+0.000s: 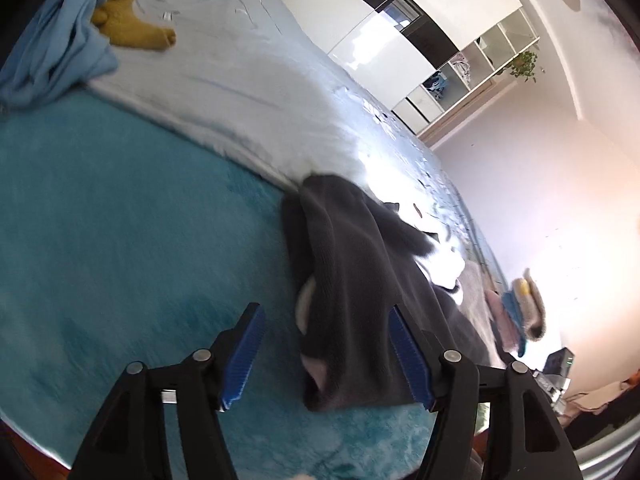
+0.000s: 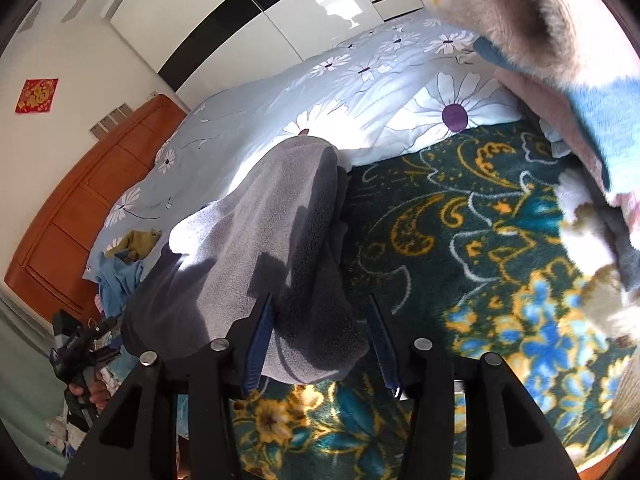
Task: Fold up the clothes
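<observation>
A grey fleece garment point(image 1: 352, 280) lies bunched on the bed, across a teal blanket point(image 1: 120, 240) and a pale floral quilt. My left gripper point(image 1: 326, 332) is open above its near end, the blue pads on either side of the fabric without pinching it. In the right wrist view the same grey garment point(image 2: 264, 240) lies over the floral quilt point(image 2: 360, 92) and a dark patterned blanket point(image 2: 500, 260). My right gripper point(image 2: 320, 320) is open, its fingers straddling the garment's near edge.
A light blue cloth point(image 1: 60, 60) and a mustard garment point(image 1: 128, 20) lie at the far side of the bed. A stack of folded fluffy clothes point(image 2: 560, 80) sits at the right. A wooden headboard point(image 2: 80, 208) and white wardrobes point(image 2: 260, 20) stand behind.
</observation>
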{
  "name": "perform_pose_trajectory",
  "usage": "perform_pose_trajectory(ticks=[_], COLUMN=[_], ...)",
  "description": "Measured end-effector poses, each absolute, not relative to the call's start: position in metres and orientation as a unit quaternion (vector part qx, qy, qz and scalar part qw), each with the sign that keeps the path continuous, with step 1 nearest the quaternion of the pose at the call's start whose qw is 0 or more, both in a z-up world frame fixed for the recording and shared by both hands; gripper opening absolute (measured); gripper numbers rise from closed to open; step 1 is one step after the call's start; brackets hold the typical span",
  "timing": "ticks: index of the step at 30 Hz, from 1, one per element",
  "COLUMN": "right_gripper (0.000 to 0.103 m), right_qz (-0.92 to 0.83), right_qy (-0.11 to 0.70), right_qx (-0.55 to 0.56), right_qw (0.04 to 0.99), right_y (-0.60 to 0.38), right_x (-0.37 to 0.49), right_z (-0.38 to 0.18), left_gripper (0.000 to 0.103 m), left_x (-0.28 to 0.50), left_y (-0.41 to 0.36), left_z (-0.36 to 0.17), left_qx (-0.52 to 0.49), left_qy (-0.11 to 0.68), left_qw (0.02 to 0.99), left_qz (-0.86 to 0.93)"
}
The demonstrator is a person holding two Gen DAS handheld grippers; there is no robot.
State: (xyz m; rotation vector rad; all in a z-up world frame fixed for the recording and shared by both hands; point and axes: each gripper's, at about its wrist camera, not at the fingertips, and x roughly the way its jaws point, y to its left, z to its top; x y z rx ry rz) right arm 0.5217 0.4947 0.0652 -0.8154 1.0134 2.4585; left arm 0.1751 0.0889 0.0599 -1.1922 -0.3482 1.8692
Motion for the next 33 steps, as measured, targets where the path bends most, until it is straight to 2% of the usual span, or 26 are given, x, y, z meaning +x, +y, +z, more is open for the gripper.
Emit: perform_pose_trajectory(ticks=[4, 12, 22, 24, 26, 27, 28, 29, 32, 33], right_gripper=[0.049, 0.049, 0.049, 0.048, 0.035, 0.024, 0.013, 0.009, 0.007, 0.006], right_qz=[0.877, 0.875, 0.854, 0.854, 0.858, 0.861, 0.863, 0.866, 0.872, 0.871], right_qy=[0.342, 0.309, 0.359, 0.371, 0.376, 0.374, 0.370, 0.366, 0.366, 0.367], right_qx=[-0.288, -0.337, -0.353, -0.343, -0.331, -0.326, -0.323, -0.320, -0.304, -0.303], right_qw=[0.174, 0.158, 0.127, 0.121, 0.114, 0.113, 0.115, 0.116, 0.115, 0.119], right_y=[0.515, 0.566, 0.608, 0.607, 0.602, 0.599, 0.598, 0.596, 0.597, 0.599], right_x=[0.498, 0.422, 0.387, 0.386, 0.388, 0.389, 0.390, 0.392, 0.394, 0.394], right_z=[0.077, 0.077, 0.053, 0.055, 0.062, 0.066, 0.070, 0.075, 0.086, 0.085], left_gripper=[0.070, 0.072, 0.069, 0.059, 0.035, 0.029, 0.026, 0.022, 0.013, 0.013], left_x=[0.138, 0.075, 0.065, 0.068, 0.074, 0.077, 0.079, 0.081, 0.083, 0.083], left_y=[0.122, 0.203, 0.214, 0.211, 0.209, 0.209, 0.207, 0.204, 0.194, 0.191], left_z=[0.073, 0.031, 0.023, 0.027, 0.035, 0.037, 0.041, 0.045, 0.071, 0.085], left_qx=[-0.467, -0.547, -0.548, -0.539, -0.526, -0.520, -0.516, -0.511, -0.481, -0.464], left_qy=[-0.116, -0.043, -0.044, -0.045, -0.039, -0.033, -0.035, -0.037, -0.058, -0.068], left_qw=[0.453, 0.460, 0.485, 0.485, 0.482, 0.479, 0.478, 0.478, 0.495, 0.505], left_qz=[0.751, 0.698, 0.680, 0.687, 0.700, 0.706, 0.710, 0.714, 0.721, 0.724])
